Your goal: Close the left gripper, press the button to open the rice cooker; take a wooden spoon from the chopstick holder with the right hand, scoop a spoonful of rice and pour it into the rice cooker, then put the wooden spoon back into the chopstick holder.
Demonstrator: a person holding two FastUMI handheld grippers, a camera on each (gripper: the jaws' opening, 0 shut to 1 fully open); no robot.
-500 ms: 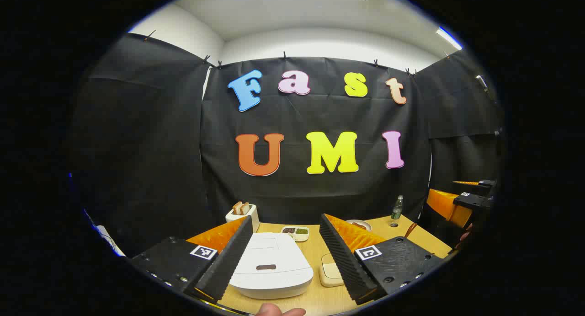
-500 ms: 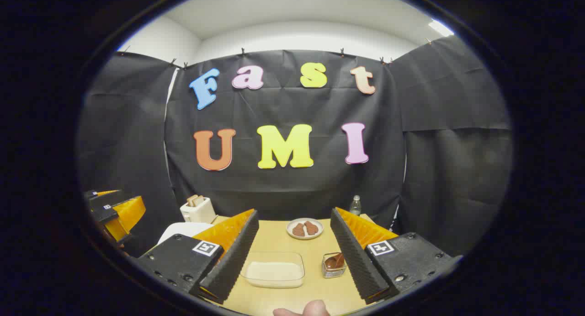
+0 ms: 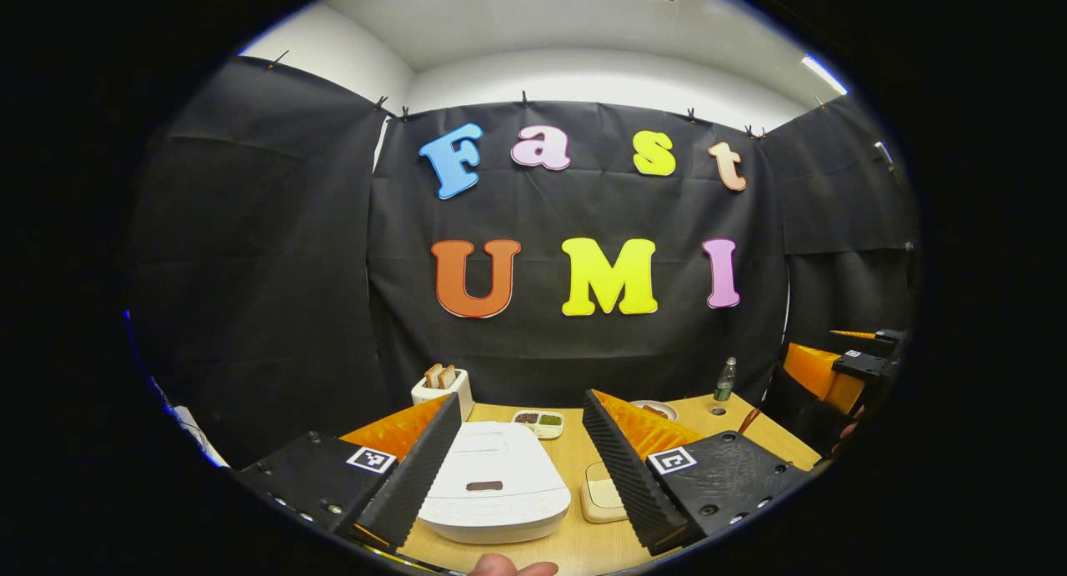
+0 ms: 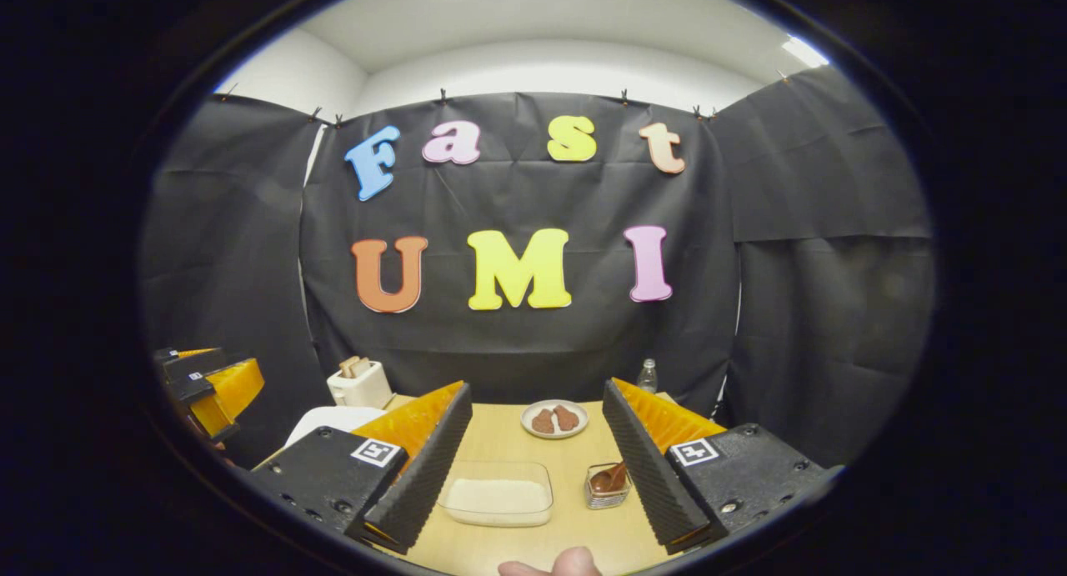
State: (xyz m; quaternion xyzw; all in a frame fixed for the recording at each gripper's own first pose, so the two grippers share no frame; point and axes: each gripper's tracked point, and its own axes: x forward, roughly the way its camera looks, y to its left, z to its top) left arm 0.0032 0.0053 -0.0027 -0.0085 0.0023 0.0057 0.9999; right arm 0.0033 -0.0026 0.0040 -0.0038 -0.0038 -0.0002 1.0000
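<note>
Wide-spread left hand-held gripper [image 3: 521, 443] above lidded rice cooker [image 3: 493, 482]

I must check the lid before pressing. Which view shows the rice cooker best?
The left gripper view: the rice cooker sits whole between that tool's fingers, lid shut, dark button facing the camera. The right gripper view shows just a white edge behind its left finger.

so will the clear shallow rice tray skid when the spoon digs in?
Probably. The clear shallow rice tray looks thin-walled and light, resting on the smooth wooden table, so it may slide. It's low and wide, so tipping seems unlikely.
</note>
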